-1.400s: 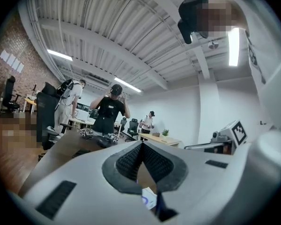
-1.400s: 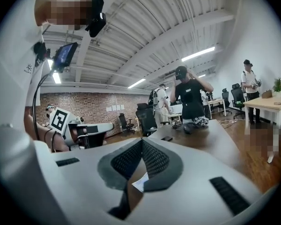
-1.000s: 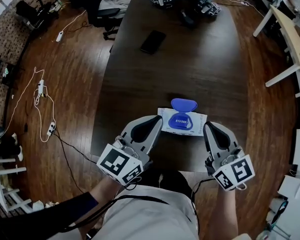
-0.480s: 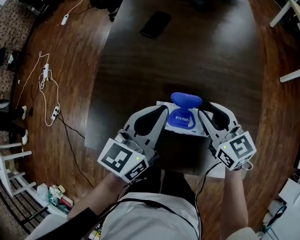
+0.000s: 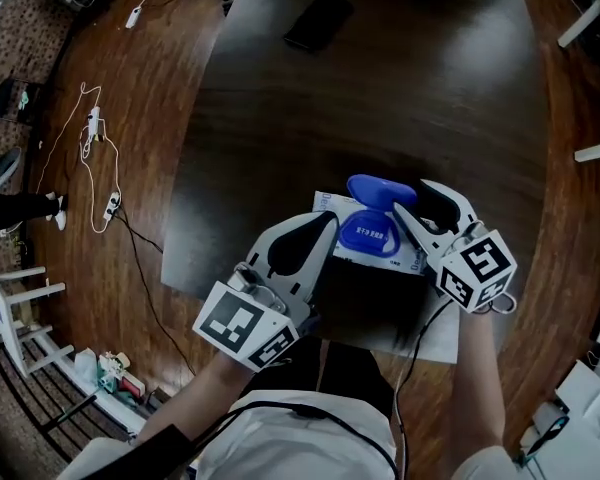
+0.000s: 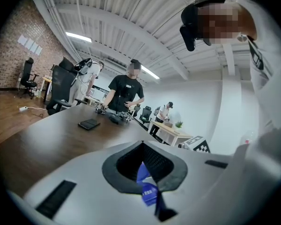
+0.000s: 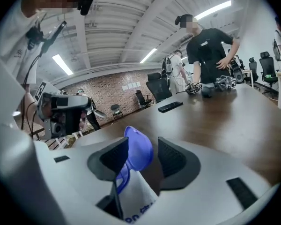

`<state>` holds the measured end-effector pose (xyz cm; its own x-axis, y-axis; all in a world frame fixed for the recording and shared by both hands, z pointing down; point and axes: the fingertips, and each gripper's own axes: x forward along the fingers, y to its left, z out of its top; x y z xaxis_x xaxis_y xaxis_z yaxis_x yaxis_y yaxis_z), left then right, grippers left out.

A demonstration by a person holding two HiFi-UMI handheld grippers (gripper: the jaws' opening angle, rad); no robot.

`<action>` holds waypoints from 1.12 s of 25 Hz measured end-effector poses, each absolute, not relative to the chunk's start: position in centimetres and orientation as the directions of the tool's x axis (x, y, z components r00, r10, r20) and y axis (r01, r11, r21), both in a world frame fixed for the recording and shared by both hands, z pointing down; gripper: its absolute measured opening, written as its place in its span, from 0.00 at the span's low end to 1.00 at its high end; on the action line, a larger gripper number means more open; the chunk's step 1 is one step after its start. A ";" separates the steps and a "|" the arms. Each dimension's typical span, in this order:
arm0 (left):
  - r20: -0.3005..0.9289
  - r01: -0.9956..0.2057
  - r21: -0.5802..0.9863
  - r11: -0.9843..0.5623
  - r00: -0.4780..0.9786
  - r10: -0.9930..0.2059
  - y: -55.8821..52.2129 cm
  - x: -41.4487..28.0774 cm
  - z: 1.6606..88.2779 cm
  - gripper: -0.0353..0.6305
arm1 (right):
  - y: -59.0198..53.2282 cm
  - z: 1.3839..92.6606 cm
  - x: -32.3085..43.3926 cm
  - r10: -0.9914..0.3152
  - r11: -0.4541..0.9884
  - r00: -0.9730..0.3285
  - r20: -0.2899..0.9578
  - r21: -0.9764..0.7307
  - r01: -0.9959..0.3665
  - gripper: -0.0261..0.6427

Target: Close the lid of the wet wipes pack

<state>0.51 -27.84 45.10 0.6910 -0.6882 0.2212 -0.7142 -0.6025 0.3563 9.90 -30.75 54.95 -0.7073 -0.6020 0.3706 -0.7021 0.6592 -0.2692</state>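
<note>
Wipes pack [image 5: 372, 234] on table [image 5: 280, 118], near front edge; lid [image 5: 380, 190] raised at pack's far side. Phone [image 5: 318, 21] behind, leftward, well apart.

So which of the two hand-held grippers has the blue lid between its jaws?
The right hand-held gripper: its jaws are opening, with the raised blue lid standing between them. The left hand-held gripper has its jaws together and grips nothing.

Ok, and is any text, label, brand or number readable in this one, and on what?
No text can be read in full.
On the wet wipes pack: pale print on its blue label, too blurred to read.
Same pack, right gripper view: blue characters at the bottom edge, cut off, unreadable.
On the marker cubes: black-and-white patterns, no letters.
On the sheets on the brick wall: too small.
</note>
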 end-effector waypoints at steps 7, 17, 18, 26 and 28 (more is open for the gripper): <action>0.230 -0.716 0.348 -0.606 0.691 -0.685 -27.1 0.0 45.1 0.06 | -29.4 54.1 9.2 -0.594 0.664 -0.723 0.351 -0.293 -0.688 0.31; 0.220 -0.702 0.346 -0.623 0.706 -0.673 -25.2 -0.4 44.8 0.06 | -26.1 53.5 8.3 -0.599 0.661 -0.714 0.363 -0.279 -0.697 0.31; 0.219 -0.701 0.346 -0.624 0.707 -0.673 -25.0 -0.6 44.7 0.06 | -25.7 53.5 8.2 -0.600 0.659 -0.712 0.365 -0.278 -0.699 0.31; 0.217 -0.696 0.345 -0.630 0.712 -0.668 -23.7 -1.8 44.8 0.06 | -23.8 53.9 7.2 -0.605 0.654 -0.698 0.382 -0.260 -0.710 0.31; 0.217 -0.692 0.349 -0.632 0.715 -0.664 -23.4 -1.9 44.9 0.06 | -23.3 54.1 7.0 -0.604 0.652 -0.697 0.386 -0.263 -0.711 0.31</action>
